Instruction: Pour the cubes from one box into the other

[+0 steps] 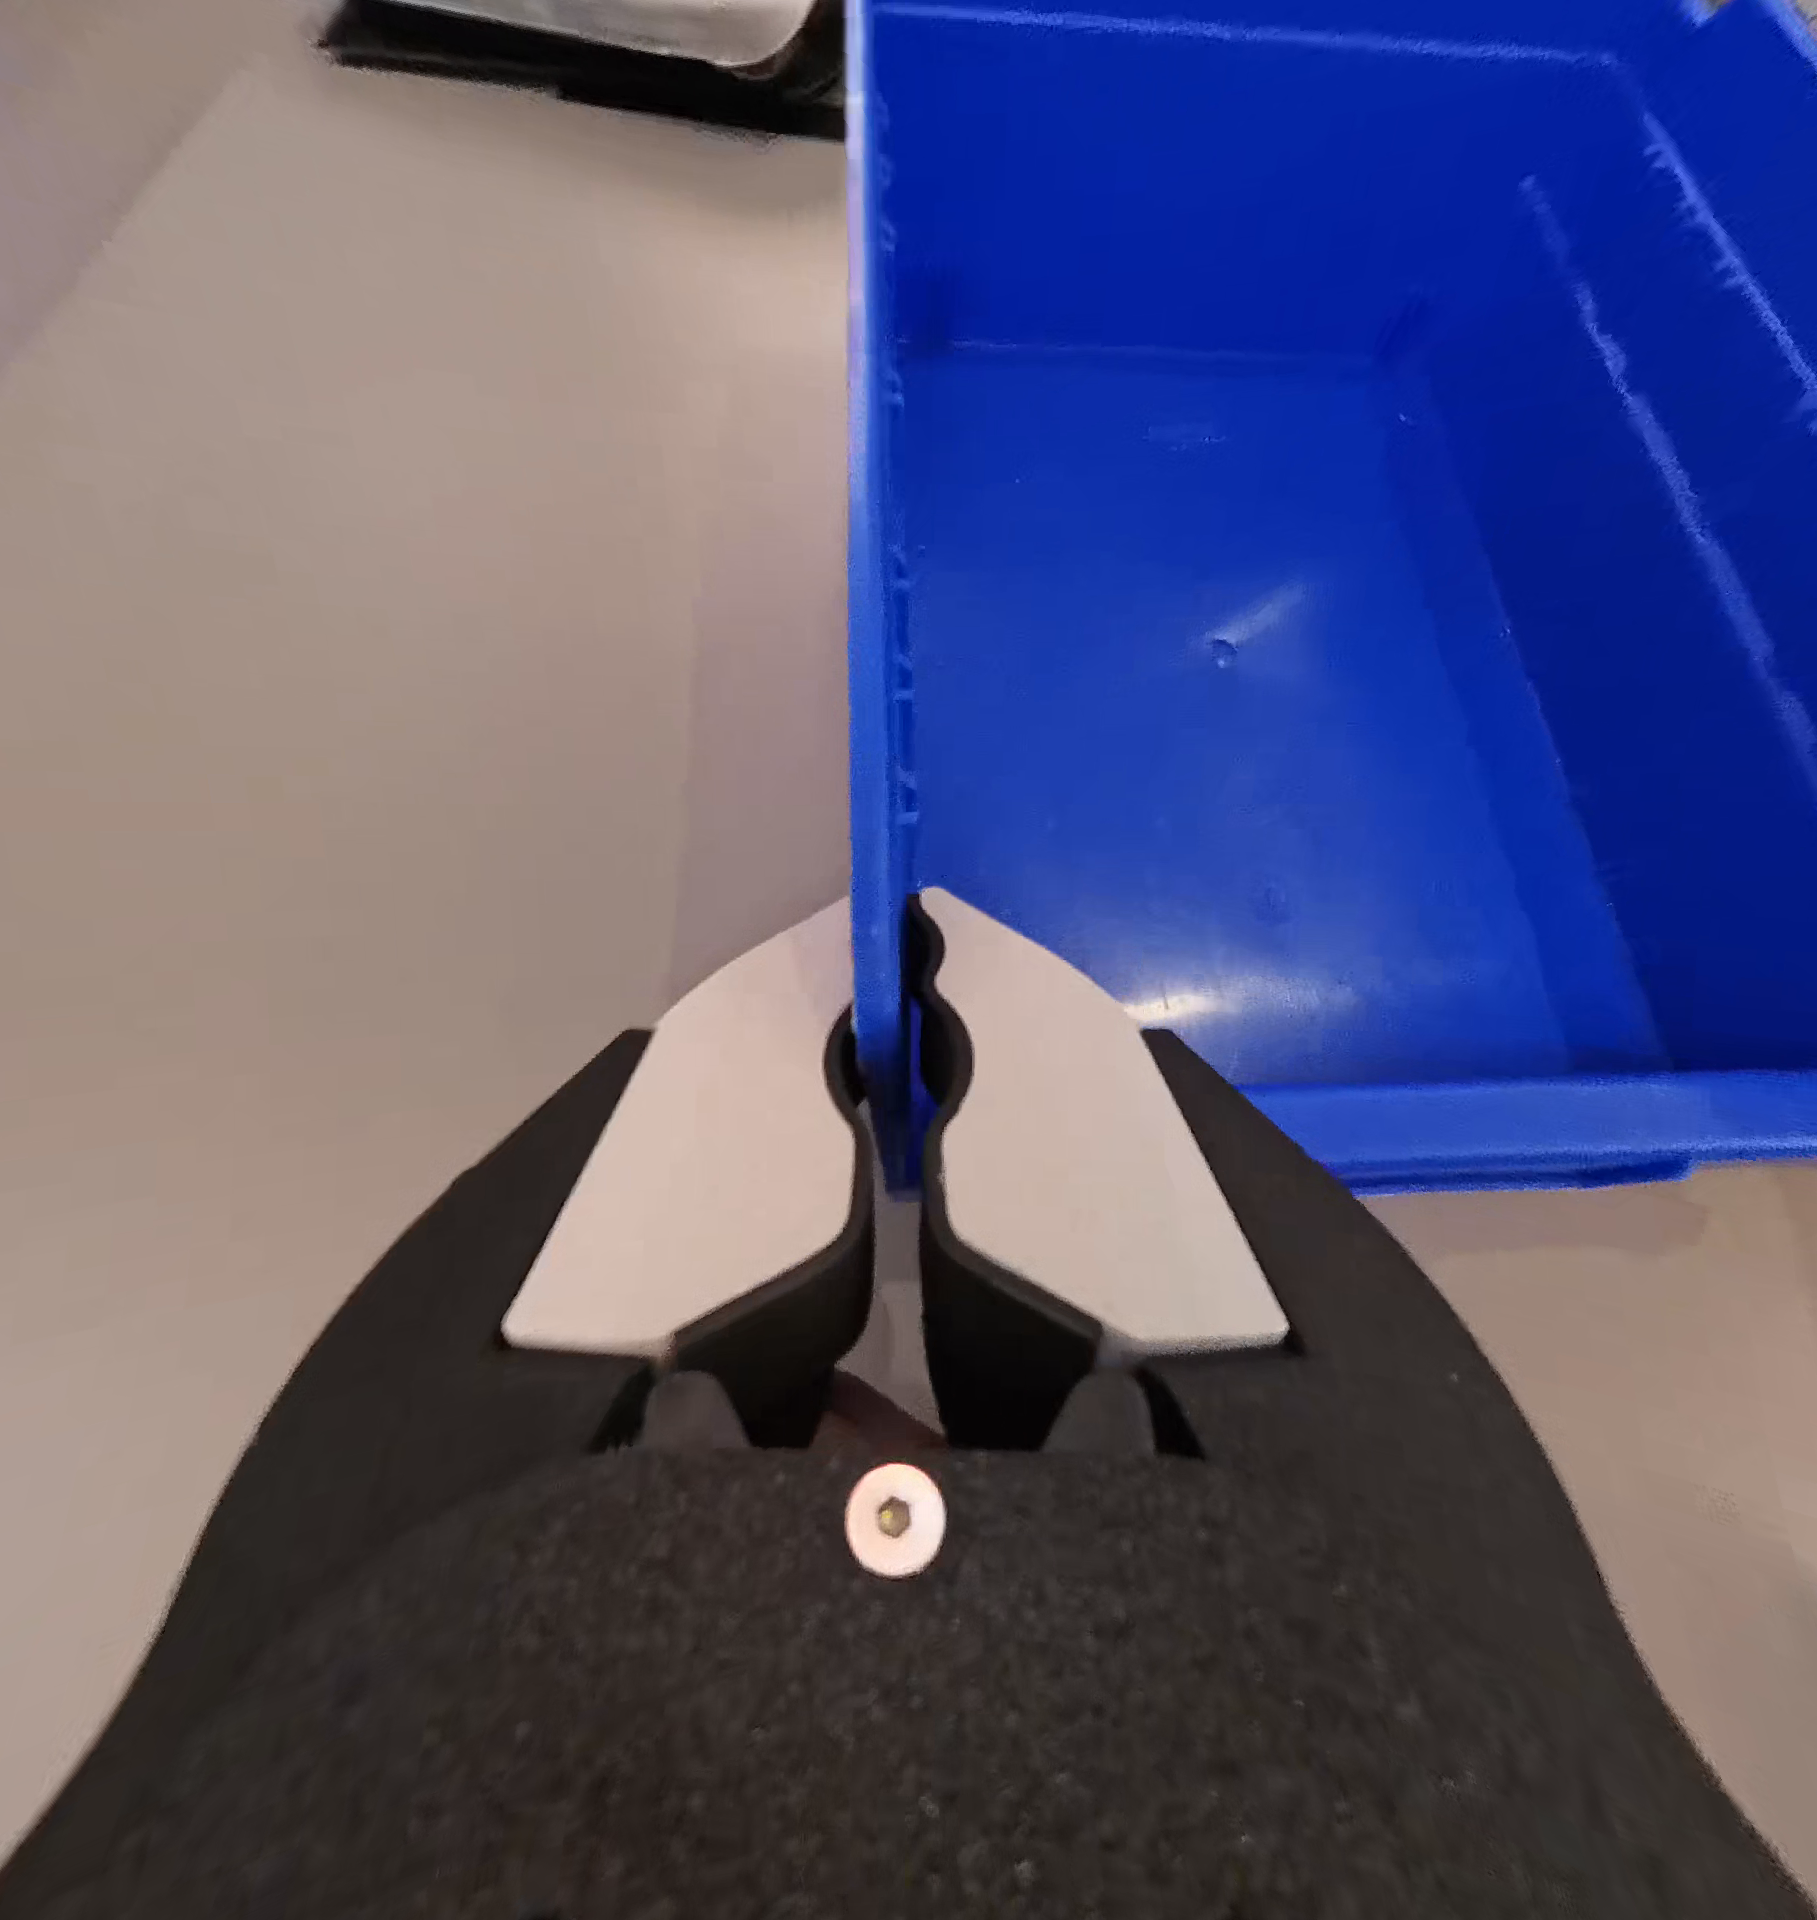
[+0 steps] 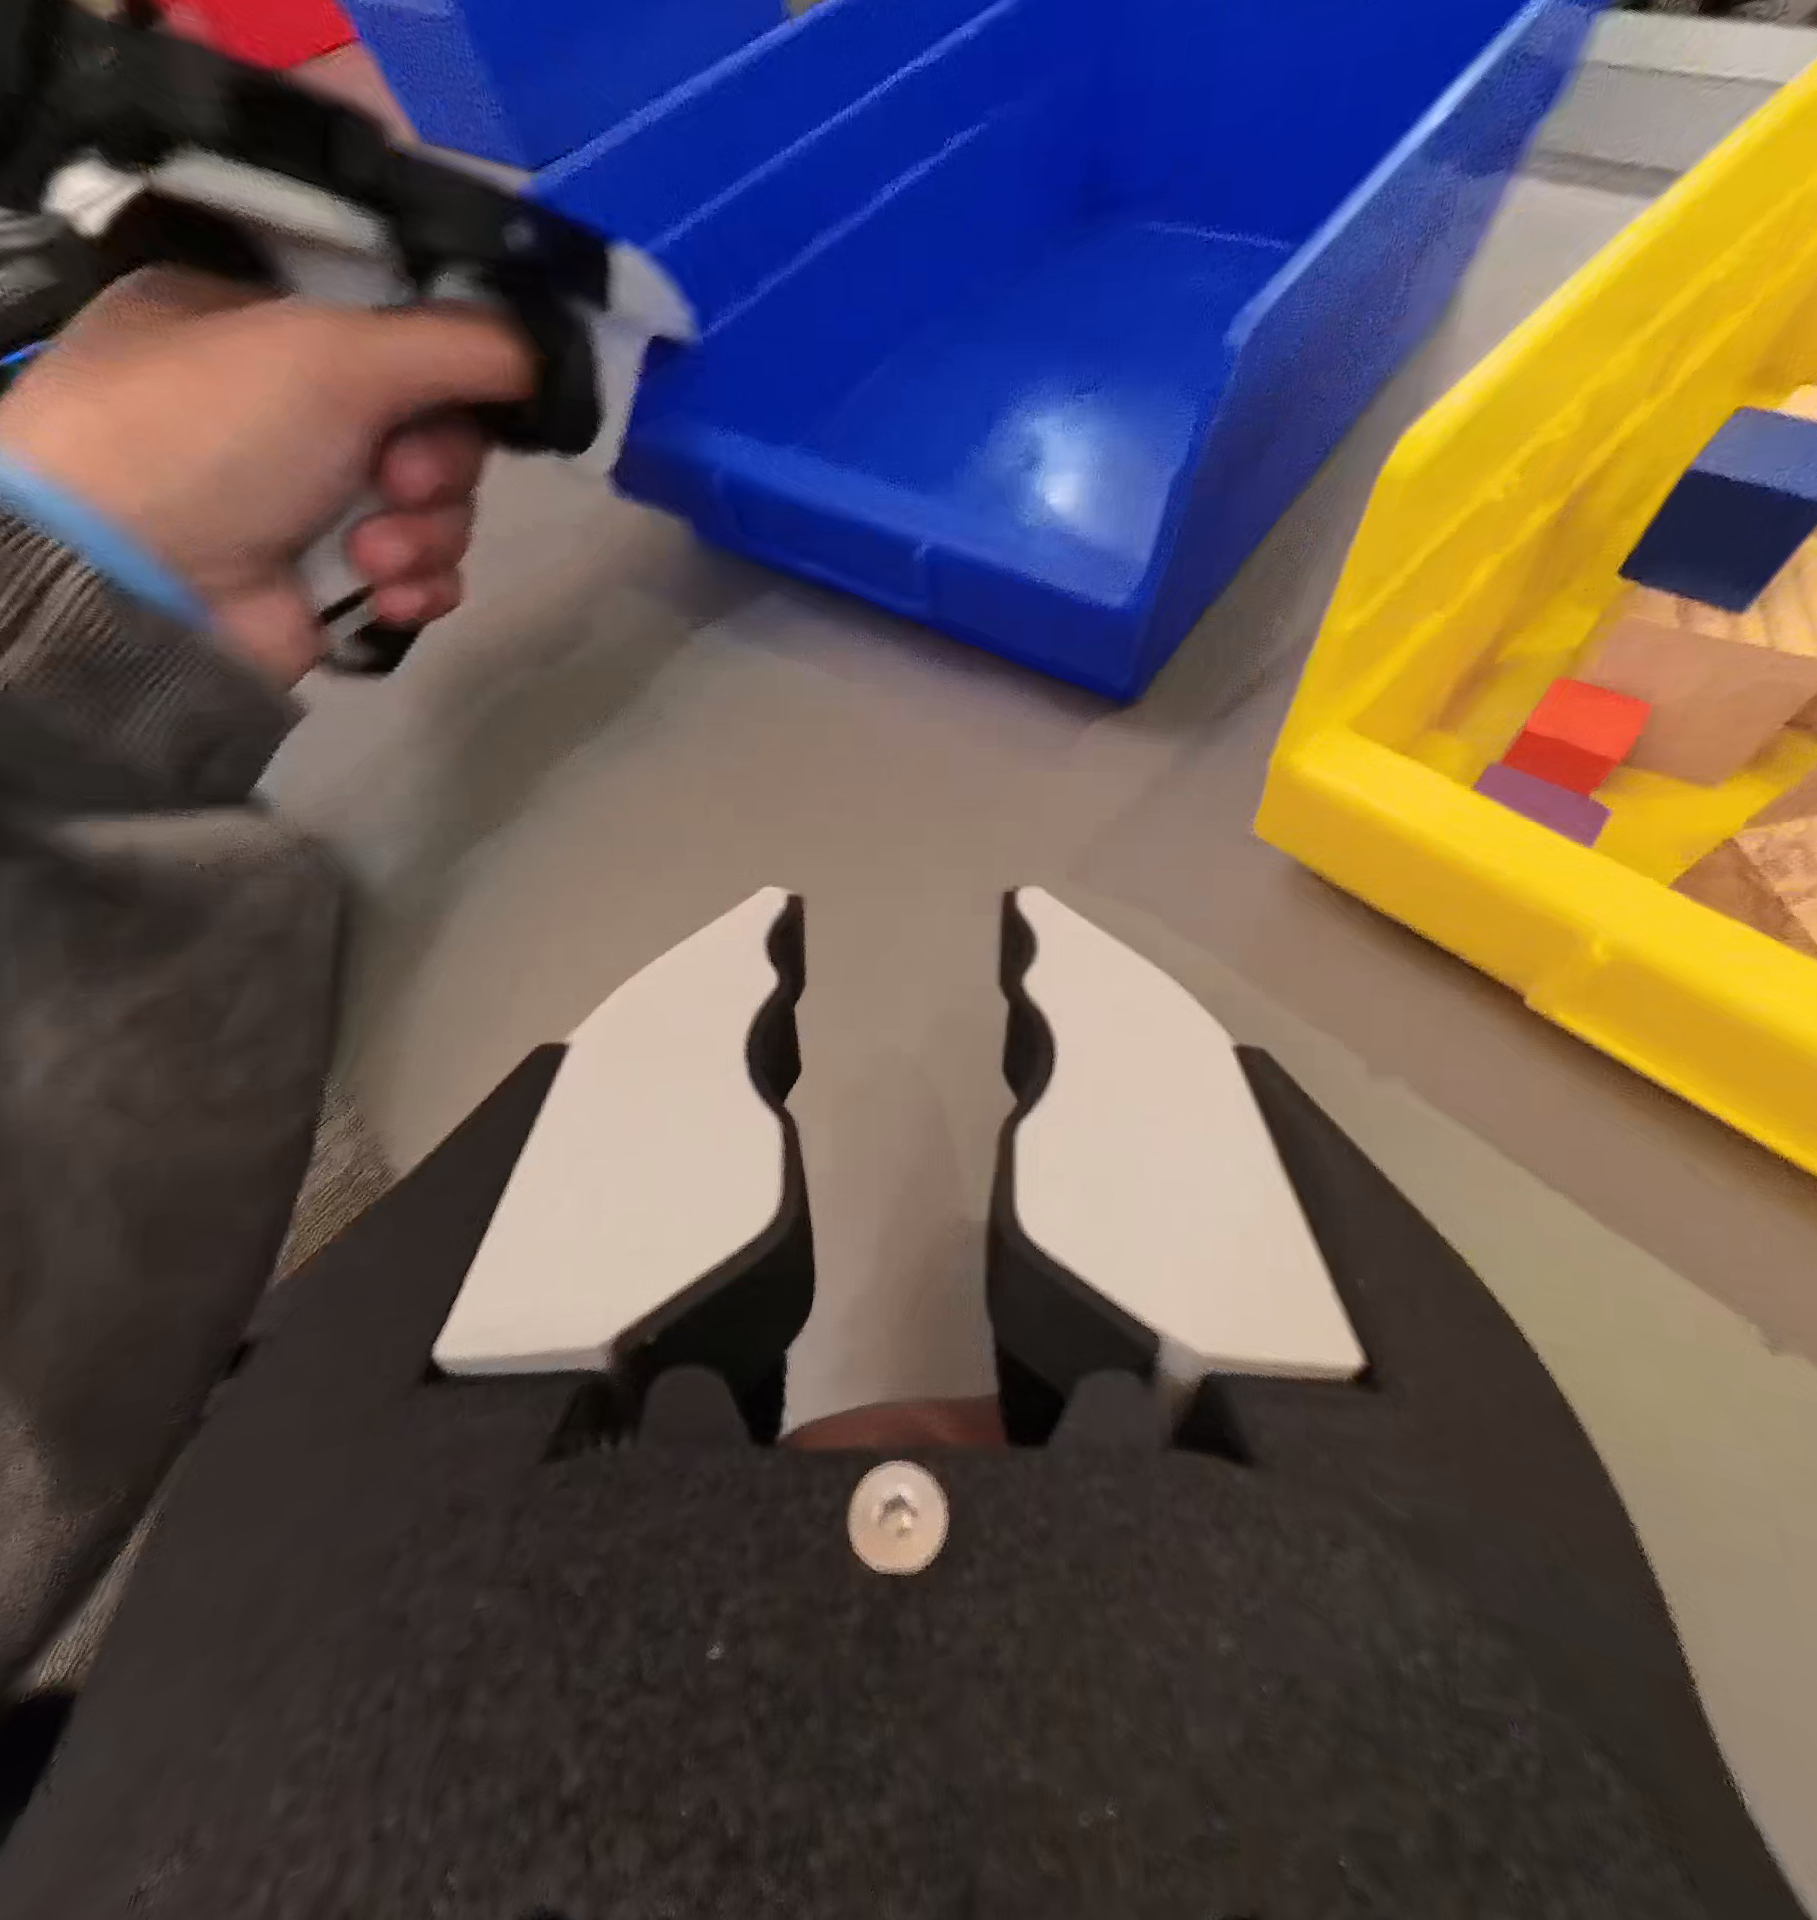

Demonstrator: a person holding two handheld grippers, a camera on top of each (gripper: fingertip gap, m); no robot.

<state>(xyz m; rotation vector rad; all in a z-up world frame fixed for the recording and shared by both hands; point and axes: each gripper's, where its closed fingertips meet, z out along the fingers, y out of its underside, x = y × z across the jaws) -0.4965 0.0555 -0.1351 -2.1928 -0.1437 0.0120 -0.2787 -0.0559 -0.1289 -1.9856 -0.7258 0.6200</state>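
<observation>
My left gripper (image 1: 888,935) is shut on the left side wall of an empty blue box (image 1: 1247,675), one finger outside and one inside. The right wrist view shows the same: the left gripper (image 2: 655,301), held by a hand (image 2: 260,468), clamps the blue box (image 2: 987,343) at its wall. My right gripper (image 2: 902,914) is open and empty above the grey table (image 2: 779,748), in front of the blue box. A yellow box (image 2: 1486,582) at the right holds several cubes: a dark blue cube (image 2: 1735,509), a red cube (image 2: 1579,727), a purple cube (image 2: 1538,800) and plain wooden ones (image 2: 1714,696).
A second blue box (image 2: 530,62) stands behind the first. A dark flat object (image 1: 592,62) lies on the table at the far left in the left wrist view. A person's sleeve (image 2: 104,883) fills the left of the right wrist view.
</observation>
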